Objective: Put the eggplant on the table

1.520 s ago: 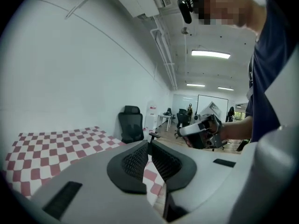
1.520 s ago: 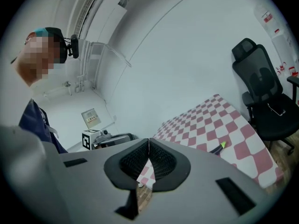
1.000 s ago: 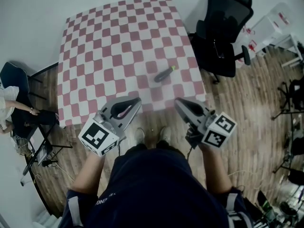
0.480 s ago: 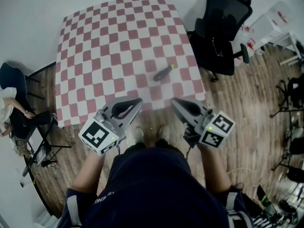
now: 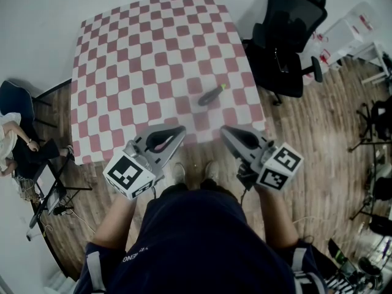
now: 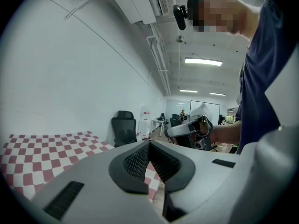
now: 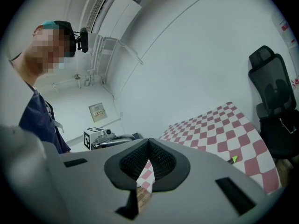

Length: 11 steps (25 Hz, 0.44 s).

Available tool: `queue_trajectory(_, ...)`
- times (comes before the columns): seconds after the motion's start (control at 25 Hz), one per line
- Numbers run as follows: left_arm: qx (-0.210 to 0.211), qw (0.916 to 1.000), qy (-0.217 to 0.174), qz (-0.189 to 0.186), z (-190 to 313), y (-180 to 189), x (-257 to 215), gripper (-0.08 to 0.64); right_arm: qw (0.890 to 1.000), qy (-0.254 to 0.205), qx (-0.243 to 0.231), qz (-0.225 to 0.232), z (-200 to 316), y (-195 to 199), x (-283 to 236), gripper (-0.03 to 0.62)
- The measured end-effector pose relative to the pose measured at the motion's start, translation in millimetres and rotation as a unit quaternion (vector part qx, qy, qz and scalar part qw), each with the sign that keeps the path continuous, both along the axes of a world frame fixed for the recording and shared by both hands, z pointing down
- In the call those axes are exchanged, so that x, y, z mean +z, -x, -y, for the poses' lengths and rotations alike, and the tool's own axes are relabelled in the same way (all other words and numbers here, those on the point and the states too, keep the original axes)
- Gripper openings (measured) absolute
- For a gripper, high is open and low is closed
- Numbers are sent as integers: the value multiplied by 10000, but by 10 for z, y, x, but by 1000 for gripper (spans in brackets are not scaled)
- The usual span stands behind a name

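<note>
The eggplant (image 5: 211, 95), dark with a green stem, lies on the red-and-white checkered table (image 5: 122, 54), toward its front right part. No gripper touches it. My left gripper (image 5: 182, 129) hangs just off the table's front edge, shut with nothing in it; in the left gripper view its pads (image 6: 149, 143) meet. My right gripper (image 5: 223, 129) is level with it to the right, also shut and empty, its tips (image 7: 148, 141) touching. In the right gripper view only the eggplant's green stem (image 7: 233, 159) peeks over the jaw.
A black office chair (image 5: 288, 41) stands at the table's right side. A seated person (image 5: 18, 146) and a dark stand are at the left. White furniture (image 5: 349, 35) is at the far right. Wooden floor lies under my feet (image 5: 196, 173).
</note>
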<state>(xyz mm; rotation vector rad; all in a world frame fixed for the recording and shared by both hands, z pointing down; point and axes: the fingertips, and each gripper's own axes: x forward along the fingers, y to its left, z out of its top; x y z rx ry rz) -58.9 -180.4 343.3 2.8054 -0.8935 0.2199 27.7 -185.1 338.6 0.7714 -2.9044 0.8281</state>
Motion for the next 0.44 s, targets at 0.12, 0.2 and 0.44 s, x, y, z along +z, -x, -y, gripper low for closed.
queue_trajectory(0.12,-1,10000,49,-25,91,255,-53,26,10000,41,13,-16,88,249,-59,17)
queue_trajectory(0.2,-16,10000,55,-68,-50,509,-75,26,10000,45,4,-38,-55,500,-79,17)
queue_trajectory(0.44,-16,10000,31,-55,311,-504,101,26,10000,56,11,-29,296,-511,137,17)
